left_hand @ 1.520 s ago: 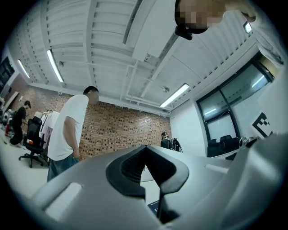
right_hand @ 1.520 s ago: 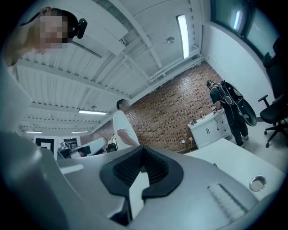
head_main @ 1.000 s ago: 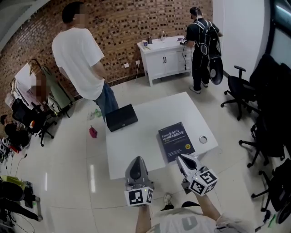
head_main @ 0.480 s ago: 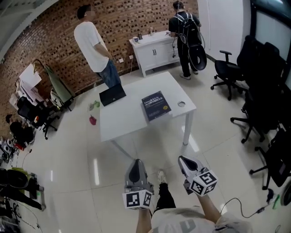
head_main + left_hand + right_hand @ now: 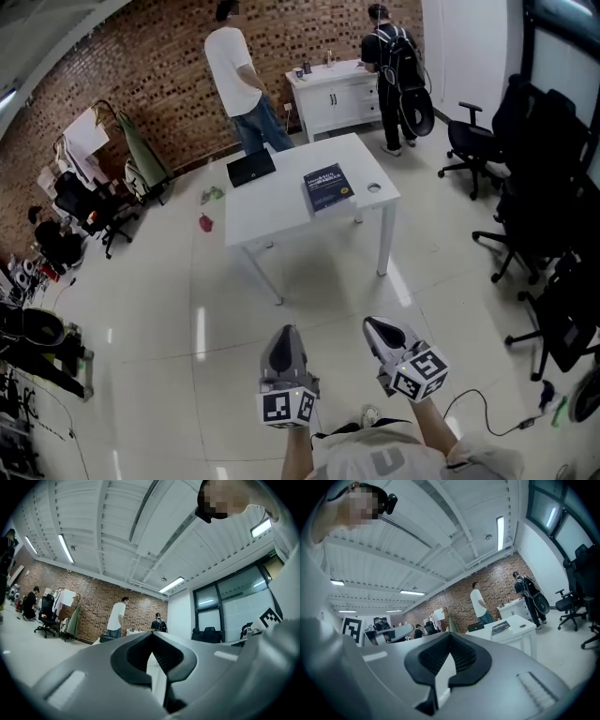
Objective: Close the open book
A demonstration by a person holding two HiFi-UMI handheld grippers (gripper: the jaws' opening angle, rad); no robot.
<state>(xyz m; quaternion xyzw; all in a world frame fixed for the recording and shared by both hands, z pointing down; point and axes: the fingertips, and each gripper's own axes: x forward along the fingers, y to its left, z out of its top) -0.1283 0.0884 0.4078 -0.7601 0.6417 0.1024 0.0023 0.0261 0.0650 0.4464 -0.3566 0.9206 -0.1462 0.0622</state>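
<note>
A dark blue book [image 5: 328, 187] lies shut, cover up, on the white table [image 5: 281, 211] far across the floor. It also shows small in the right gripper view as the book [image 5: 501, 626] on the table [image 5: 519, 626]. Both grippers hang over bare floor near the bottom of the head view, well short of the table. My left gripper [image 5: 284, 332] has its jaws together with nothing between them, as the left gripper [image 5: 152, 635] view shows close up. My right gripper [image 5: 371, 324] is likewise shut and empty, its tips meeting in the right gripper [image 5: 450, 635] view.
A black laptop [image 5: 251, 167] and a small round object [image 5: 374, 187] share the table. Two people [image 5: 240, 80] [image 5: 394, 56] stand beyond it by a white cabinet [image 5: 333, 101]. Office chairs [image 5: 483, 150] line the right side, cluttered chairs [image 5: 80, 211] the left. A cable [image 5: 473, 405] lies on the floor.
The whole view has drawn back from the table: it was just under the grippers, now it stands far off across the floor. Both grippers stay shut and side by side.
</note>
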